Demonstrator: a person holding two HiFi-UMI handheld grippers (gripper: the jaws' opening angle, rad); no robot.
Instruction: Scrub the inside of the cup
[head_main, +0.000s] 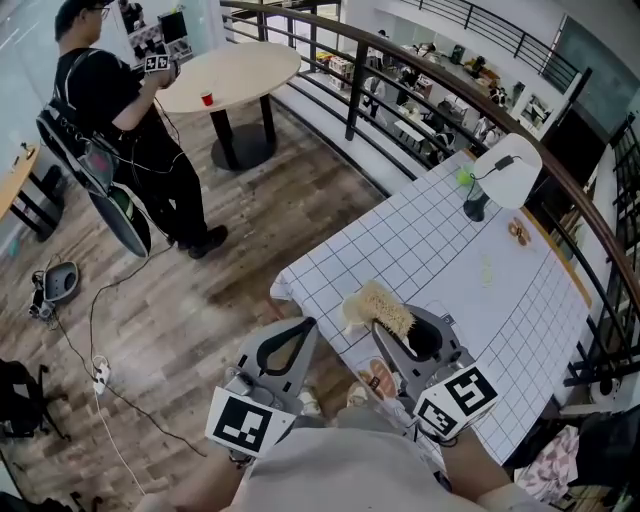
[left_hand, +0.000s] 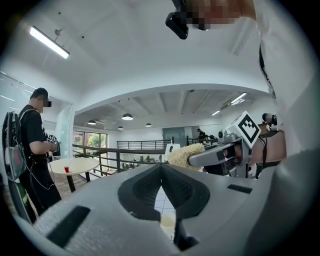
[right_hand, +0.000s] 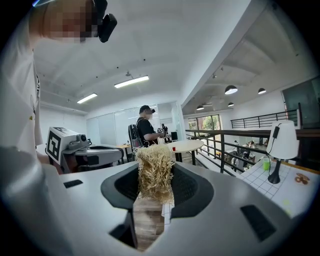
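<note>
My right gripper (head_main: 384, 326) is shut on a straw-coloured loofah scrubber (head_main: 377, 304), which sticks out past the jaw tips over the near corner of the grid-cloth table (head_main: 440, 250). In the right gripper view the scrubber (right_hand: 155, 172) fills the gap between the pads. My left gripper (head_main: 308, 324) hangs just left of it, off the table's edge, jaws shut with nothing in them. Low through the left jaws shows a pale cup-like thing (left_hand: 167, 221). A printed, orange-toned object (head_main: 379, 380) lies under the right gripper; I cannot tell whether it is the cup.
A white desk lamp (head_main: 507, 175) and a small green cup (head_main: 465, 177) stand at the table's far end, small brown items (head_main: 518, 232) nearby. A dark railing (head_main: 420, 70) runs behind. A person (head_main: 120, 110) stands by a round table (head_main: 235, 70); cables lie on the wood floor.
</note>
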